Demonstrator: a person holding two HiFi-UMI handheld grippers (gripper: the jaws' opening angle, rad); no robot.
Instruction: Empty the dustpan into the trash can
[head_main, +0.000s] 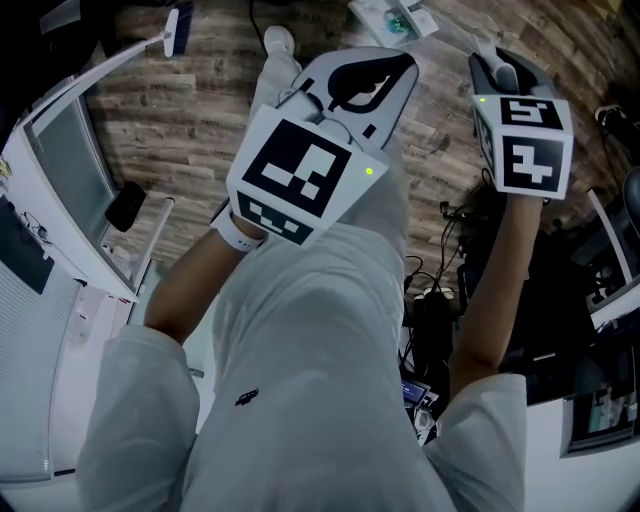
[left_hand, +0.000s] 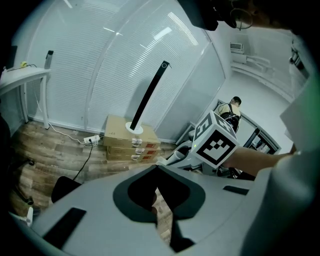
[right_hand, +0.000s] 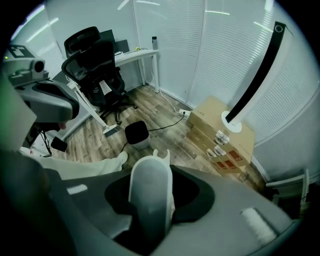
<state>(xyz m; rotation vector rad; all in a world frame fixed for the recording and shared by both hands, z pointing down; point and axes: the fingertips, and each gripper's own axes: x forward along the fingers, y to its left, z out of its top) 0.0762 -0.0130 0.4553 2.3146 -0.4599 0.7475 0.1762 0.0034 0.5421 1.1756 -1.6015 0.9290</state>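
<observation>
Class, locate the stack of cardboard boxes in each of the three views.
Head view: not in it.
Left gripper view: the cardboard boxes sit left of centre, mid-height.
Right gripper view: they sit right of centre, mid-height.
Shared landmark: the black pole standing on top of them in both gripper views.

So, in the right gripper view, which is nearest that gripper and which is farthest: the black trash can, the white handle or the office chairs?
1. White handle: nearest, standing right between the jaws.
2. Black trash can: on the wooden floor beyond the handle, slightly to the left.
3. Office chairs: farthest, well back at the upper left.
</observation>
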